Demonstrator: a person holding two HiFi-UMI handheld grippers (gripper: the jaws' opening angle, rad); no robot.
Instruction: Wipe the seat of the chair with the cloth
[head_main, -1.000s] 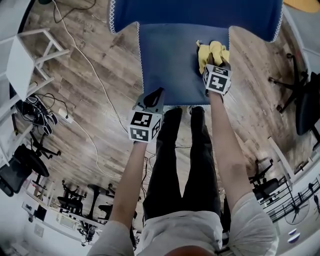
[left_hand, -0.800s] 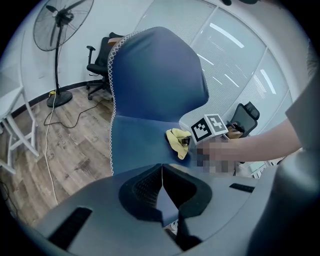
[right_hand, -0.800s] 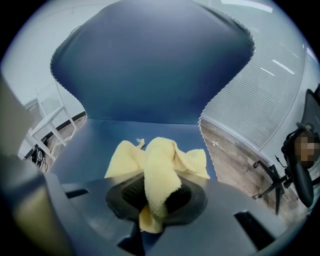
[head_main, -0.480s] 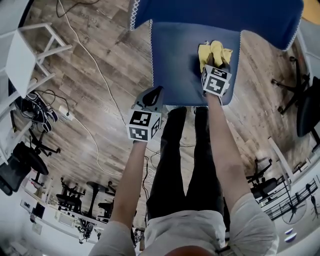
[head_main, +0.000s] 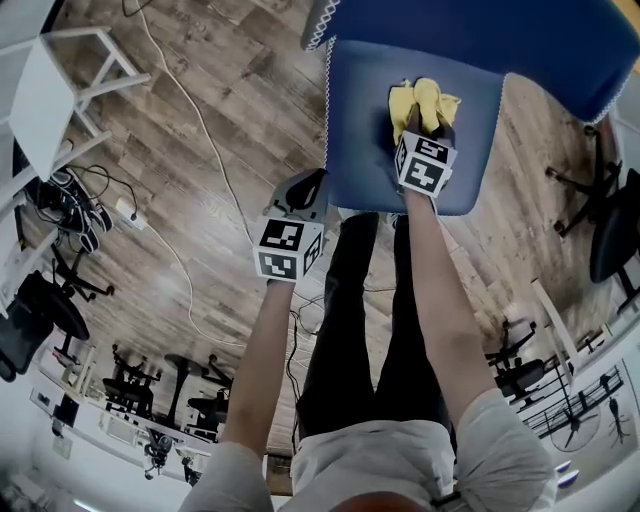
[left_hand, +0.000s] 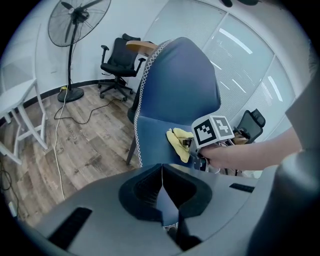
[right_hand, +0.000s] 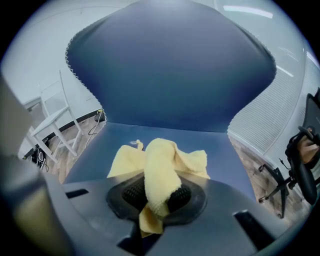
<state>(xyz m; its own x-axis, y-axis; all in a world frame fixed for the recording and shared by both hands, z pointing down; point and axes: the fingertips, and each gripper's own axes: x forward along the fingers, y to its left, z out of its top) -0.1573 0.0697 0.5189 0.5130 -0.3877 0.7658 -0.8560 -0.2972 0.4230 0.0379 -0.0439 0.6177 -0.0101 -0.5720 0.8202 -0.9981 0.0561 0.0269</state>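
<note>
The yellow cloth (head_main: 425, 100) lies on the blue chair seat (head_main: 365, 150). It sits about halfway between the left and right edges of the seat and closer to the back edge than to the front edge. The cloth is bunched up. One fold of it goes up and into the right gripper (head_main: 425, 122).

In the right gripper view, the right gripper (right_hand: 157, 192) has its jaws squeezed on that fold of the cloth (right_hand: 160, 165). The rest of the cloth is spread flat on the seat (right_hand: 230, 150) in front of the jaws. The blue chair back (right_hand: 170, 65) stands up tall behind it.

The chair back (head_main: 480, 30) has a white zigzag trim along its edge.

The left gripper (head_main: 305, 190) is just off the front left corner of the seat, over the wooden floor (head_main: 200, 220). It does not touch the seat. In the left gripper view, the left gripper (left_hand: 162, 192) has its jaws pressed together, and there is nothing between them.

The person's legs (head_main: 370, 330) in dark trousers stand at the front edge of the seat.

A white cable (head_main: 190, 120) runs across the floor. A white table (head_main: 45, 95) stands off to the left. Farther away there is a standing fan (left_hand: 75, 22) and a black office chair (left_hand: 117, 60).
</note>
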